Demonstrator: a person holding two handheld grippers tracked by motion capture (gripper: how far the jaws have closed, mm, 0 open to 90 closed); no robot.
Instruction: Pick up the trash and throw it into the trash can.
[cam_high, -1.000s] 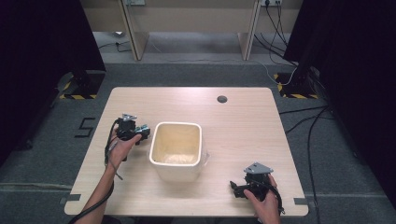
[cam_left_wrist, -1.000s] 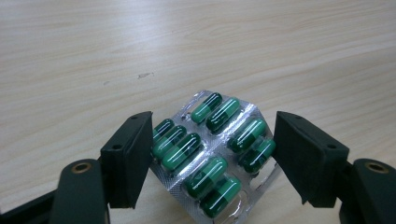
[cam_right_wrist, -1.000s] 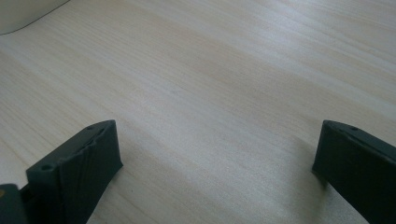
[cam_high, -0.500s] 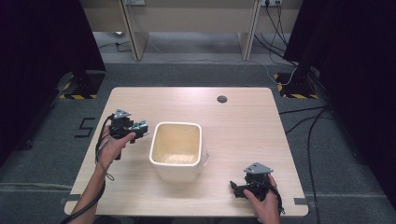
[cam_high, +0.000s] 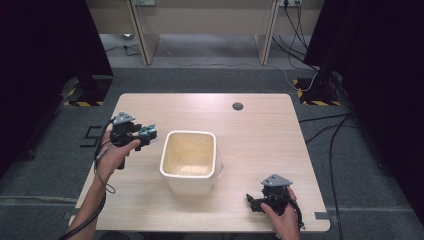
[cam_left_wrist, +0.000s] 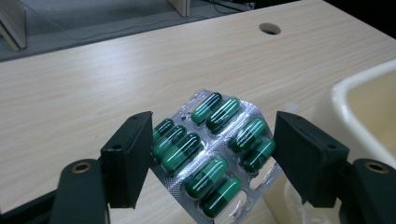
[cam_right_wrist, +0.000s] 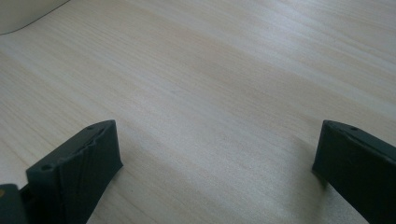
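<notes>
left gripper (cam_high: 148, 132): held in the person's left hand (cam_high: 112, 156) above the left part of the table, left of the tub; its jaws are clamped on the two long edges of a blister pack, one jaw on each side.
blister pack (cam_left_wrist: 212, 144): a silver foil sheet of green capsules, pinched between the left gripper's jaws in the left gripper view and tilted, its far end higher than its near end; it is off the table surface. in the high view it is a small greenish patch at the gripper's tip.
capsules: dark green with a lighter green half, set in rows of two and three under clear bubbles; at the pack's near edge one bubble looks flat, though i cannot tell for sure.
right gripper (cam_high: 255, 201): held in the person's right hand (cam_high: 281, 215) low over the near right corner of the table; in the right gripper view its jaws are spread wide with bare wood between them.
tub (cam_high: 189, 186): a cream, squarish container with rounded corners, standing upright near the middle of the table, between the two grippers; its rim is just to the right of the blister pack in the left gripper view.
table (cam_high: 260, 135): pale wood grain, with a small round hole (cam_high: 237, 106) near the far edge.
</notes>
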